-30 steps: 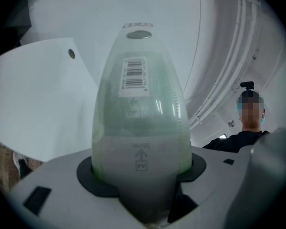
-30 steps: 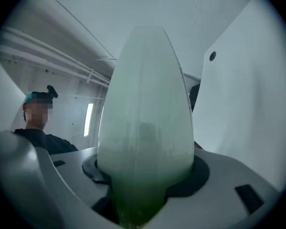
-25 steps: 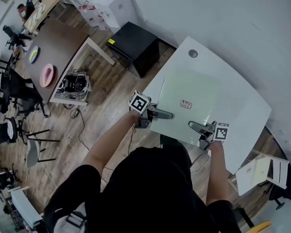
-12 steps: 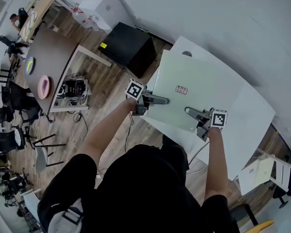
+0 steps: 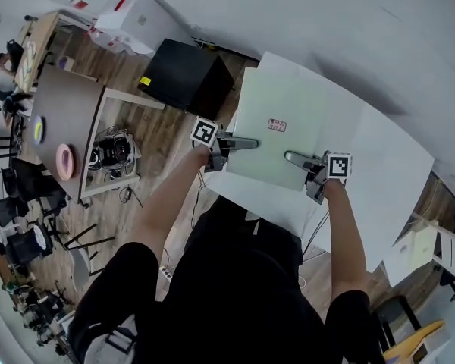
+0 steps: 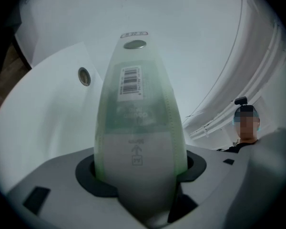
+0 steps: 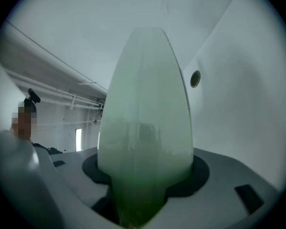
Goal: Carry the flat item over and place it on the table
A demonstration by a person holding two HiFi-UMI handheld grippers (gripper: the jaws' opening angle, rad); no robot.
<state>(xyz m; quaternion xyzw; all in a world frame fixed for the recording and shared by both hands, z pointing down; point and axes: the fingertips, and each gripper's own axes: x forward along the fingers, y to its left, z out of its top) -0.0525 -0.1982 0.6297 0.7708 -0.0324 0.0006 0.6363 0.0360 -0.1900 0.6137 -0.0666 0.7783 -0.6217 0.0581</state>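
Because the pale green flat board [image 5: 296, 120] is wide, the left gripper [image 5: 245, 142] and right gripper [image 5: 294, 158] are clamping its near edge, jaws closed on it, well apart, holding it level over the white table [image 5: 387, 165]

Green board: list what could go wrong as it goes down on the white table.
1. The left gripper and right gripper clamp only the green board at its near edge. Its far end appears unsupported, so it may sag or slip out.
2. The board hangs near the white table at its left edge. Set down there, it might overhang and tip off.
3. The lower jaws sit under the board, so lowering it flat could pinch them against the table.
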